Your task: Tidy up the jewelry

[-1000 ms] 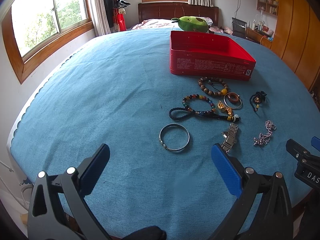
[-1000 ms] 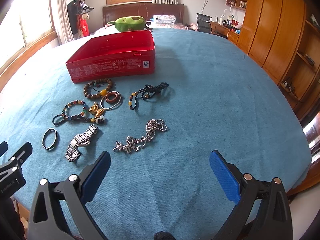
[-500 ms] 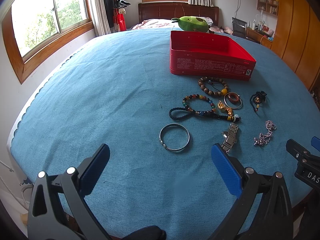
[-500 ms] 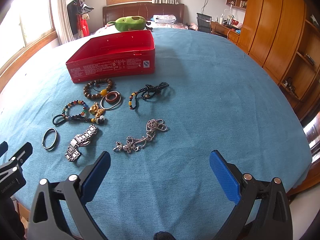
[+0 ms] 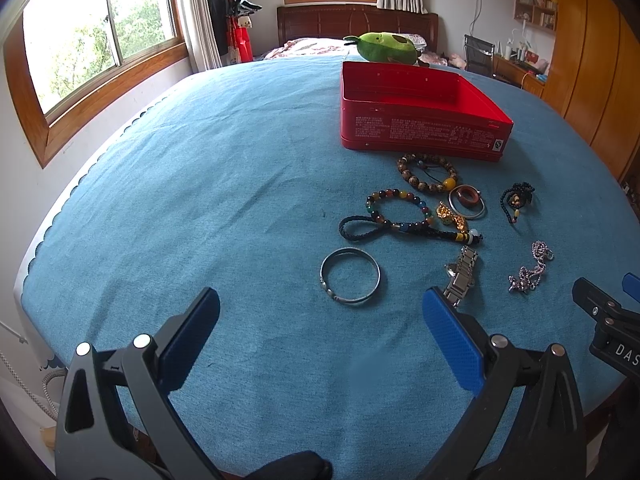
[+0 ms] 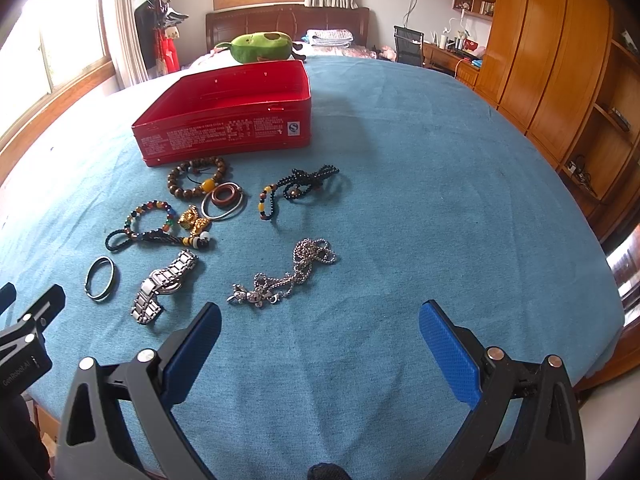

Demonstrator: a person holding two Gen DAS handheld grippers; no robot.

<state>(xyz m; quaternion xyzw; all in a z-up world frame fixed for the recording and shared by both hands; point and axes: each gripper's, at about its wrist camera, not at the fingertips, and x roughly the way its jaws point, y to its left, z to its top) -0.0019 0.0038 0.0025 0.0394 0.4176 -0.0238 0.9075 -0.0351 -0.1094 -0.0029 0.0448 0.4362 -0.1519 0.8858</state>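
Observation:
An empty red tin box stands on the blue tablecloth. In front of it lie a brown bead bracelet, a coloured bead bracelet, a black braided cord, a silver bangle, a metal watch, a silver chain and a black bead string. My left gripper is open, just short of the bangle. My right gripper is open, near the chain. Both hold nothing.
A green avocado plush lies behind the box. A gold charm and a wooden ring inside a thin silver hoop sit among the beads. Wooden cabinets line the right; windows are on the left.

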